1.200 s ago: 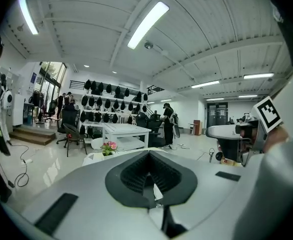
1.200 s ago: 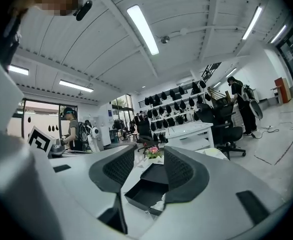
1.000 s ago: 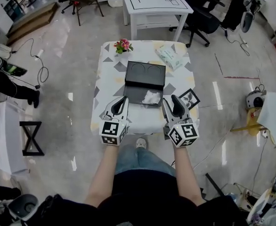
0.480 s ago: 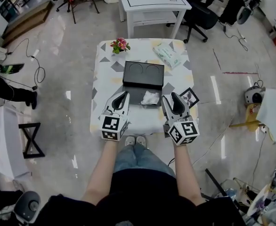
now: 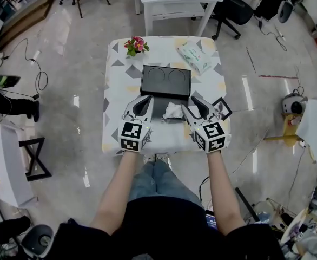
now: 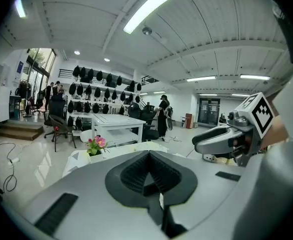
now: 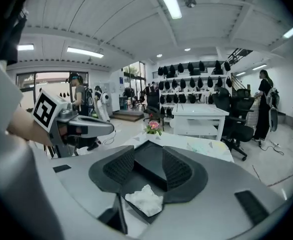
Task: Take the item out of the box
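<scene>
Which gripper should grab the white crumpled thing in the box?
Probably right. The right gripper has open jaws pointed at the white crumpled item in the black box; the left gripper is shut.

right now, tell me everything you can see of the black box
The black box is flat, matte and lies open mid-table. Its lid is folded back, showing two round recesses, and its shallow base, toward the person, holds a crumpled white item at its right end. It rests on the patterned tablecloth.
</scene>
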`<state>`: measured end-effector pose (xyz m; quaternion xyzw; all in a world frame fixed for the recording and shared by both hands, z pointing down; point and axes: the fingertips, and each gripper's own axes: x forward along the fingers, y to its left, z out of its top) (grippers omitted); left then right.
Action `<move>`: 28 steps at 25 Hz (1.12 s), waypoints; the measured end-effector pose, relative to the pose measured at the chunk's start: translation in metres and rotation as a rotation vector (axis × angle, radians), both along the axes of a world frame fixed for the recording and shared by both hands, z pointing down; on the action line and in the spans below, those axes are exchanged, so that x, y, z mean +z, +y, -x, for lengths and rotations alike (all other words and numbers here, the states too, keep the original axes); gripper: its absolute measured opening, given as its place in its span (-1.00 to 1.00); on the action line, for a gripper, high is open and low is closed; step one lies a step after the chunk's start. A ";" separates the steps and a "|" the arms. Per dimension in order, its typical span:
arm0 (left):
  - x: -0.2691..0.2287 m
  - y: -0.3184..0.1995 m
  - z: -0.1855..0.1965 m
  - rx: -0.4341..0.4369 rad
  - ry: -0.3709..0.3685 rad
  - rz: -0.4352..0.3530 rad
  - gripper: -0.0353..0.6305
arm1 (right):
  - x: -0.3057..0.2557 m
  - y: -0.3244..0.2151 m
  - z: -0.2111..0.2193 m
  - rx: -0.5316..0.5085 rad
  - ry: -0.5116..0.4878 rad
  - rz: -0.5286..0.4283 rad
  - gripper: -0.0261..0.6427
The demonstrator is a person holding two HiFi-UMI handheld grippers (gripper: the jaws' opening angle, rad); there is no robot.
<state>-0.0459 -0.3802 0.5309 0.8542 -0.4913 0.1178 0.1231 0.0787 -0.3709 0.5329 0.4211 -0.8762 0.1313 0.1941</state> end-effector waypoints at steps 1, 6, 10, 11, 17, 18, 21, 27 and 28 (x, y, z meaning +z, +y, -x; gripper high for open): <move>0.006 -0.003 -0.001 0.005 -0.001 0.014 -0.83 | 0.009 -0.004 0.003 -0.021 0.026 0.025 -0.41; 0.040 -0.018 -0.005 0.010 -0.001 0.076 -0.83 | 0.062 -0.014 0.022 -0.169 0.174 0.156 -0.41; 0.060 -0.025 -0.004 0.003 0.007 0.111 -0.83 | 0.108 -0.006 0.033 -0.320 0.331 0.256 -0.41; 0.064 -0.026 -0.004 0.001 0.009 0.118 -0.83 | 0.120 -0.004 0.034 -0.355 0.368 0.275 -0.42; 0.083 -0.028 -0.002 -0.009 0.016 0.147 -0.83 | 0.178 0.006 0.030 -0.570 0.661 0.328 -0.42; 0.086 -0.028 -0.002 -0.010 0.017 0.152 -0.83 | 0.185 0.007 0.029 -0.601 0.701 0.338 -0.42; 0.093 -0.027 0.000 -0.018 0.020 0.167 -0.83 | 0.204 0.010 0.030 -0.681 0.793 0.362 -0.43; 0.099 -0.025 0.005 -0.026 0.022 0.183 -0.83 | 0.223 0.012 0.030 -0.775 0.913 0.403 -0.57; 0.099 -0.025 0.005 -0.025 0.021 0.184 -0.83 | 0.225 0.012 0.030 -0.783 0.917 0.407 -0.58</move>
